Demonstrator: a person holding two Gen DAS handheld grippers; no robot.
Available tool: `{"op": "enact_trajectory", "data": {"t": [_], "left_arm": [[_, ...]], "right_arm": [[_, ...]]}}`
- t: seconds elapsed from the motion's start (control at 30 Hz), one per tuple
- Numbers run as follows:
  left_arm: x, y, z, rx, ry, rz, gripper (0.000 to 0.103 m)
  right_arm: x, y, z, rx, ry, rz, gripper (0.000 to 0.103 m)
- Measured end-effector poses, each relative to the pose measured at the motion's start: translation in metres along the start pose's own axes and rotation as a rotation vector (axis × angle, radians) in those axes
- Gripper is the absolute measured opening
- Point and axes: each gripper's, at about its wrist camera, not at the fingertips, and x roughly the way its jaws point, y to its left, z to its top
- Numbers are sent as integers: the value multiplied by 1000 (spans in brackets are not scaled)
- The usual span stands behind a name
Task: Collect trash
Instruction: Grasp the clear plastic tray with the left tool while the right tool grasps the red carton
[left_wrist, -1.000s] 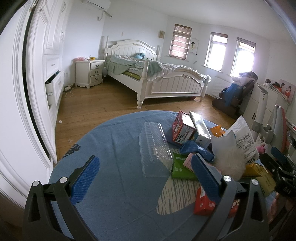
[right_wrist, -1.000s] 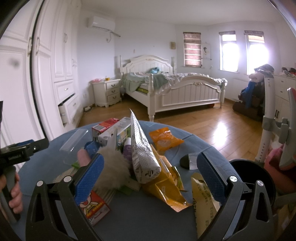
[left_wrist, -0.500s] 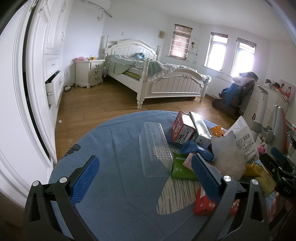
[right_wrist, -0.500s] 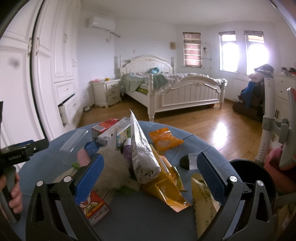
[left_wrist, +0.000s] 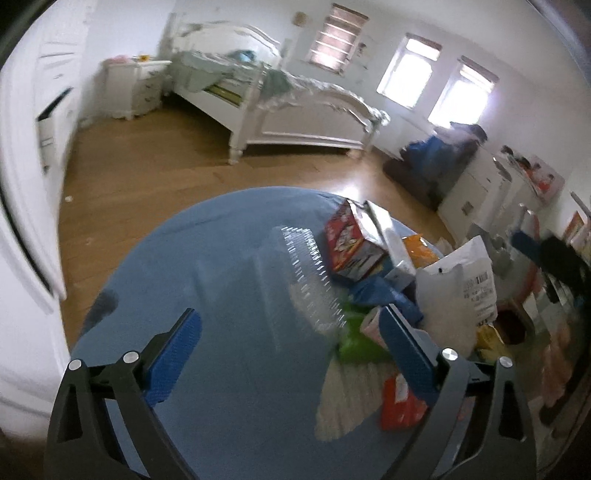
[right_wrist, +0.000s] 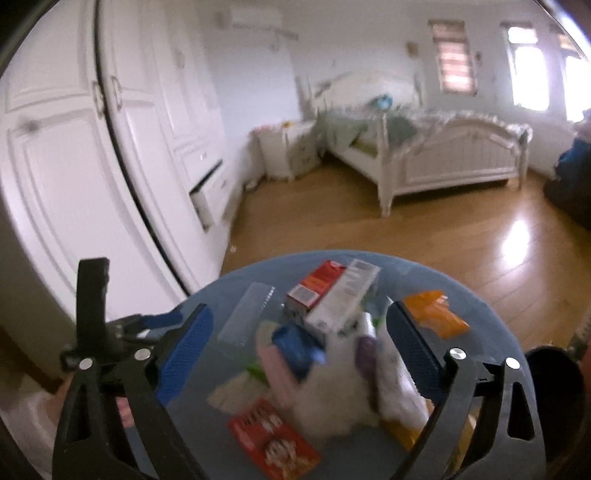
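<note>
Bedroom, round blue table (right_wrist: 480, 325): trash heap (right_wrist: 332, 373) sits by the red carton (right_wrist: 314, 286); your right gripper (right_wrist: 299, 343), empty, jaws closing, and left gripper (left_wrist: 288, 354), jaws apart, hover; take 1 loose piece at the heap's edge.

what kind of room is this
A home bedroom, most likely. A white bed with rumpled bedding stands on the wooden floor, a nightstand sits next to it, and white built-in wardrobe doors line the wall. A round blue table up front holds the trash.
</note>
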Motion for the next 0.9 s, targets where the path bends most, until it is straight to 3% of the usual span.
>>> {"op": "enact_trajectory", "data": {"t": [0.17,0.27,0.33,0.47,0.57,0.63,0.8,0.9], "left_arm": [[47,-4,14,64,178,62,78],[61,-1,19,66,225,75,69],[67,8,22,60,253,82,59],[56,27,26,45,238,68,56],[51,38,23,58,227,78,47],[50,42,20,58,217,42,47],[43,42,16,71,189,33,45],[35,48,16,55,172,24,43]], "right_arm": [[54,-14,43,85,142,63,76],[87,-13,53,132,245,139,75],[108,-7,55,110,307,100,75],[145,-6,43,120,434,16,74],[154,-5,44,113,447,-33,74],[159,3,45,90,467,-67,74],[181,27,44,-33,509,-189,75],[190,36,41,-76,532,-194,75]]}}
